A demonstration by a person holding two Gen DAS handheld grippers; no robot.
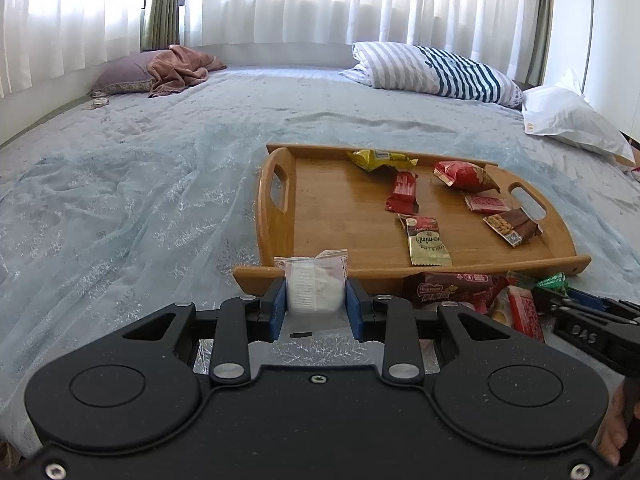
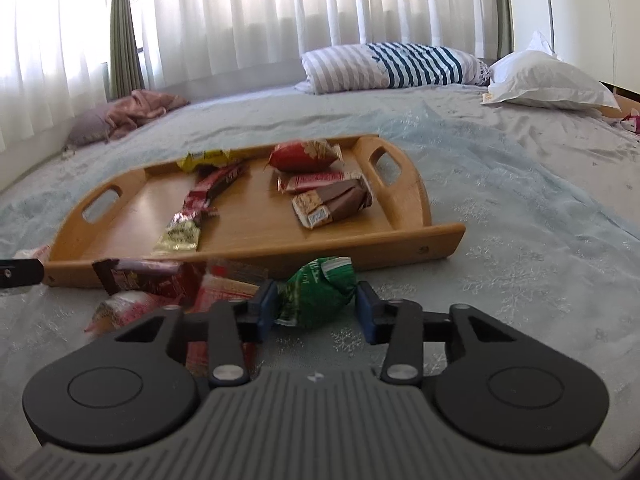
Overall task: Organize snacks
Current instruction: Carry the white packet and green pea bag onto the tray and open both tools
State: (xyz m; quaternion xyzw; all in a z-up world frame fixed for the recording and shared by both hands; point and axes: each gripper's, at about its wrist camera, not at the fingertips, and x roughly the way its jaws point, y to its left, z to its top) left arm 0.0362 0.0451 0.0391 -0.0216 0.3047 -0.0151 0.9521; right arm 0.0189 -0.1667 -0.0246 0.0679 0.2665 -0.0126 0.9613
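Left gripper (image 1: 316, 304) grips white packet (image 1: 316, 286); right view: green packet (image 2: 318, 296).

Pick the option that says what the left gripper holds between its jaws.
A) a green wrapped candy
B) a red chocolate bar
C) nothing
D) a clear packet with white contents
D: in the left wrist view, the left gripper has its jaws closed on a clear packet with white contents, just short of the wooden tray.
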